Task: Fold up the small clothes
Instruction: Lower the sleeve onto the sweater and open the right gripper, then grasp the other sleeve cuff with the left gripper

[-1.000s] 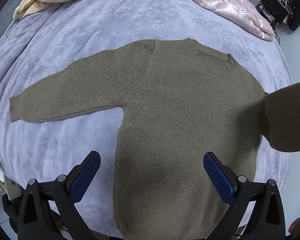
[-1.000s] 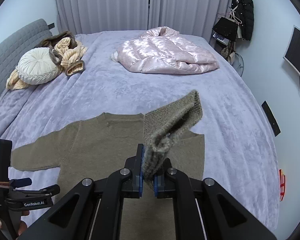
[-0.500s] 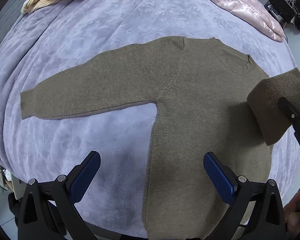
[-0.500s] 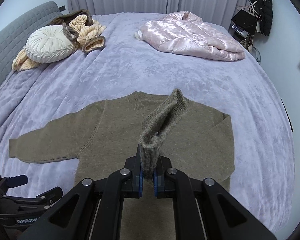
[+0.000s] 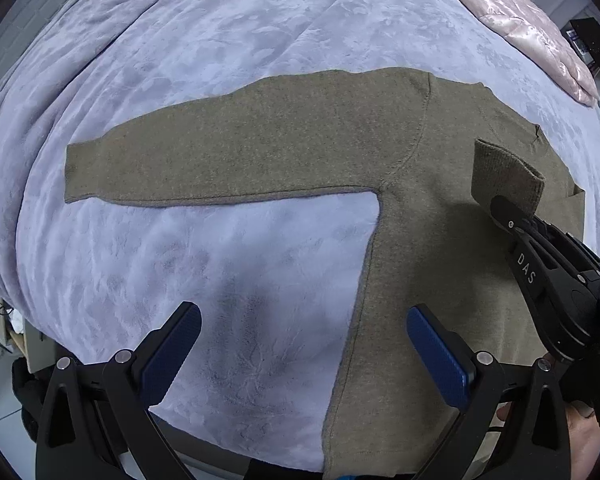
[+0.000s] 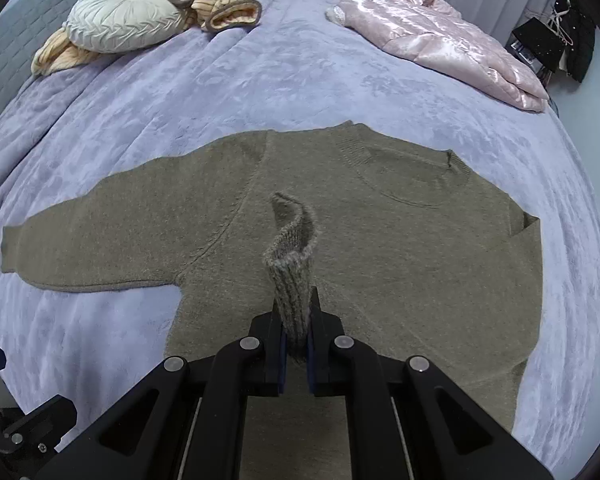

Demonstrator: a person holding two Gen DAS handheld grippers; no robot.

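An olive-brown knit sweater (image 6: pixel 380 240) lies flat on the lavender bedspread (image 6: pixel 260 80), its left sleeve (image 5: pixel 220 152) stretched out sideways. My right gripper (image 6: pixel 295 320) is shut on the ribbed cuff of the right sleeve (image 6: pixel 290 276), holding it folded over the sweater's body, low above the chest. In the left wrist view that cuff (image 5: pixel 504 172) and the right gripper (image 5: pixel 500 204) show at the right. My left gripper (image 5: pixel 304 344) stands open over the bedspread beside the sweater's side seam, below the armpit, nothing between its blue pads.
A pink satin jacket (image 6: pixel 444 44) lies at the back right of the bed. A round cream pillow (image 6: pixel 124 16) and peach and brown garments (image 6: pixel 220 0) sit at the back left. The bed's front edge (image 5: pixel 220 444) runs just under the left gripper.
My right gripper has carried the cuff down and leftward across the sweater's body. The left gripper has slid left, off the sweater's body and onto the bedspread by the side seam.
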